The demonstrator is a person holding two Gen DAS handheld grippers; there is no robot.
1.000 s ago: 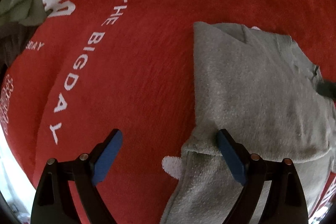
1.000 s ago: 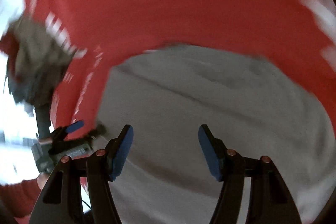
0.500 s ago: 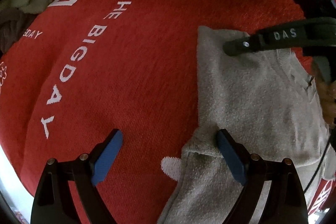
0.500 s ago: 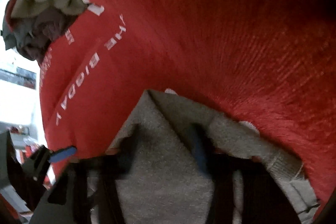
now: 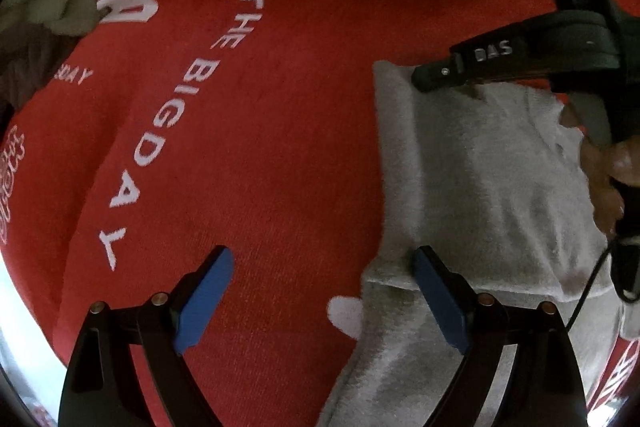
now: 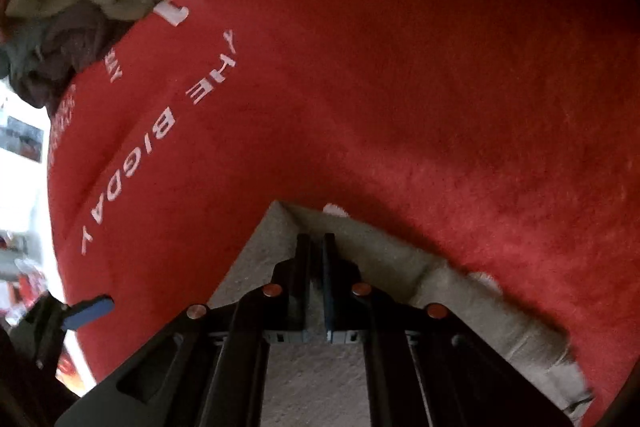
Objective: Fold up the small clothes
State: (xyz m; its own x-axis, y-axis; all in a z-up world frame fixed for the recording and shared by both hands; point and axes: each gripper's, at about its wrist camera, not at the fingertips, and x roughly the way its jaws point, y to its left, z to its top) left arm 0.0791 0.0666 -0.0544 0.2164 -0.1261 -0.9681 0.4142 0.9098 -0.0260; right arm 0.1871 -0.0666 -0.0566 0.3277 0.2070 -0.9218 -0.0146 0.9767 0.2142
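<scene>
Right wrist view: folded grey garment (image 6: 320, 379), fuzzy, lying on red cloth (image 6: 400, 87).

Your surface: a red printed cloth (image 5: 280, 147).
On it lie the grey garment (image 5: 480, 187) and a far-corner clothes pile (image 6: 72, 7).

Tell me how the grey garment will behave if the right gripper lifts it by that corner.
The grey garment looks soft and fleecy, so it will probably drape and sag. Its folded layers may slide open, since the right gripper pinches only one corner. It may cling slightly to the fuzzy red cloth.
</scene>
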